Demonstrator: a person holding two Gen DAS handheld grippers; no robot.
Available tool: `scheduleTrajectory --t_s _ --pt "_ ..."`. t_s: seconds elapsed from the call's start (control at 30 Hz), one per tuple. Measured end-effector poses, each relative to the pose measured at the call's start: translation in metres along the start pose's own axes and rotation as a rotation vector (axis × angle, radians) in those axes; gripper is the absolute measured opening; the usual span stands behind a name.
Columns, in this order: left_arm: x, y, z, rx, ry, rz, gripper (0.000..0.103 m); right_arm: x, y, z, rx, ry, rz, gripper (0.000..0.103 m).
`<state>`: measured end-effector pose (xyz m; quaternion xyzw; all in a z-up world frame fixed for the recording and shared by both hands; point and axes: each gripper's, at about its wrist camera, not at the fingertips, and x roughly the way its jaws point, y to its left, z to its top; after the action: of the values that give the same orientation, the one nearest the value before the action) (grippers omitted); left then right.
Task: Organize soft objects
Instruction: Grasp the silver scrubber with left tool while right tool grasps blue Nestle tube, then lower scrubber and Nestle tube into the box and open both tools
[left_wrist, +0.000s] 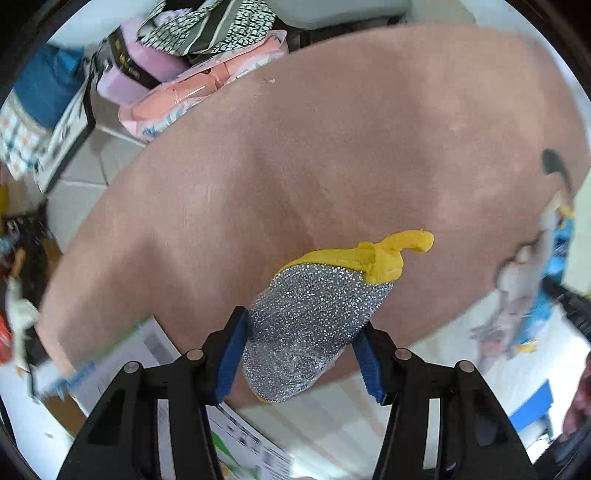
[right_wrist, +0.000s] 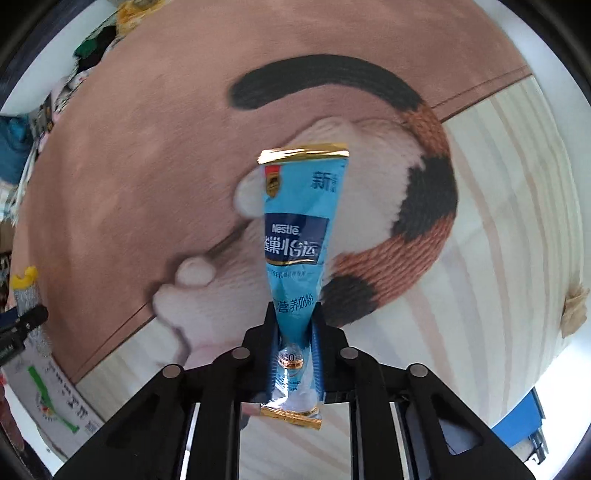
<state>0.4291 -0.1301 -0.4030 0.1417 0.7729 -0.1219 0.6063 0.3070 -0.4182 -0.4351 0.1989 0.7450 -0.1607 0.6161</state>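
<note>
My left gripper (left_wrist: 301, 354) is shut on a silver glitter scouring pad (left_wrist: 314, 325) with yellow trim and a yellow loop; the blue pads (left_wrist: 234, 354) press its two sides. It hangs above a pinkish-brown blanket (left_wrist: 295, 147). In the right wrist view my right gripper (right_wrist: 295, 317) is shut on a light blue Nestle milk powder sachet (right_wrist: 297, 229) that sticks out past the fingers, gold seals at both ends. Beneath it lies the blanket's cat print (right_wrist: 424, 206). The left gripper (right_wrist: 22, 325) and the scouring pad (right_wrist: 26, 291) show at that view's left edge.
A pile of packaged fabrics, pink packs (left_wrist: 192, 85) and a black-and-white patterned cloth (left_wrist: 207, 26), lies beyond the blanket's far edge. A printed cardboard box (left_wrist: 147, 350) sits by the near edge. A beige scrap (right_wrist: 574, 310) lies on striped bedding (right_wrist: 498, 221); a blue box (right_wrist: 517, 417) is lower right.
</note>
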Motion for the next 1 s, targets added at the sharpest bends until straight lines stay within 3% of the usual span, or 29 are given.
scheduleTrajectory --t_s 0.1,0.23,0.37,0.5,0.63,0.77,1.0 --pt "-0.026 0.015 -0.019 -0.057 -0.048 -0.083 0.052 -0.020 0.021 -0.019 -0.052 -0.038 0.023 0.015" --pt "-0.072 0.039 -0.064 -0.145 -0.142 -0.188 0.052 -0.065 0.068 -0.064 -0.145 -0.096 0.121 0.015" --pt "-0.111 0.089 -0.125 -0.260 -0.223 -0.266 0.053 -0.109 0.128 -0.113 -0.263 -0.152 0.211 0.015" --pt "-0.125 0.152 -0.190 -0.384 -0.243 -0.304 0.052 -0.145 0.195 -0.172 -0.405 -0.184 0.288 0.015" --pt "-0.116 0.212 -0.252 -0.511 -0.234 -0.325 0.053 -0.160 0.263 -0.230 -0.519 -0.202 0.298 0.015" --pt "-0.087 0.267 -0.300 -0.647 -0.208 -0.350 0.053 -0.155 0.317 -0.263 -0.576 -0.204 0.263 0.015" --pt "-0.029 0.312 -0.333 -0.765 -0.124 -0.349 0.053 -0.112 0.379 -0.283 -0.576 -0.170 0.165 0.015"
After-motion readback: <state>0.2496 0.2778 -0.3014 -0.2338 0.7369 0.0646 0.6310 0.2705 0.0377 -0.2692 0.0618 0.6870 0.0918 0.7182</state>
